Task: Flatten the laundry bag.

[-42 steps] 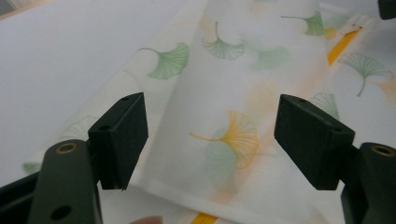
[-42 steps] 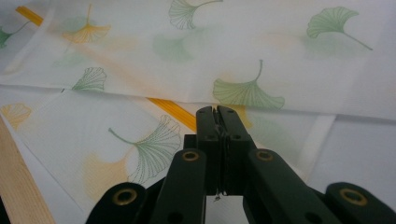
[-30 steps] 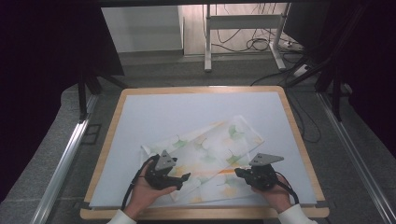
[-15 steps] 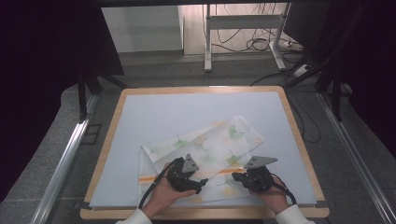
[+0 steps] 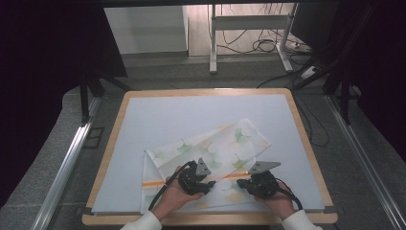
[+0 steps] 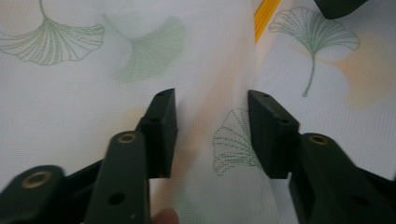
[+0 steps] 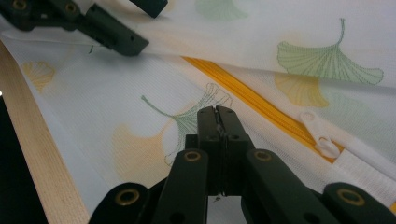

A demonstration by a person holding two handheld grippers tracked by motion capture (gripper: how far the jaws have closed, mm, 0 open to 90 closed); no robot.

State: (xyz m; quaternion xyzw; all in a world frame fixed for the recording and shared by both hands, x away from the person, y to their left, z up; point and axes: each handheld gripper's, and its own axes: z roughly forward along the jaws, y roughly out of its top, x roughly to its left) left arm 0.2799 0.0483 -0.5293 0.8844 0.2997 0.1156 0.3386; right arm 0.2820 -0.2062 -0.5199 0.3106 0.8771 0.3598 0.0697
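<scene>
A: Starting with the surface: what is seen?

B: A pale blue tabletop (image 5: 191, 120) framed by a light wooden rim is seen in the high view. It is surrounded by grey floor (image 5: 378, 143); dark curtains hang at both sides, and beyond the far edge a white metal stand (image 5: 249, 33) and loose cables (image 5: 268, 45) are visible.

A: Where is the cloth located, and how is it oriented?

B: The white cloth (image 5: 210, 148), printed with green and orange ginkgo leaves, is laid on the near half of the tabletop, close to the near edge. Its long axis is set diagonally, from the near left up to the far right. An orange zipper (image 7: 252, 100) is seen in the right gripper view, with its white pull (image 7: 322, 140) lying on the fabric.

A: State of each hand-held gripper?

B: The left hand-held gripper (image 6: 212, 128) is held over the cloth with its jaws roughly half apart; they have just been closing, with a raised fold of fabric between them, though contact by the pads cannot be confirmed. The right hand-held gripper (image 7: 218, 123) is closed tight, jaws together; a thin layer of cloth appears to be pinched between them.
</scene>
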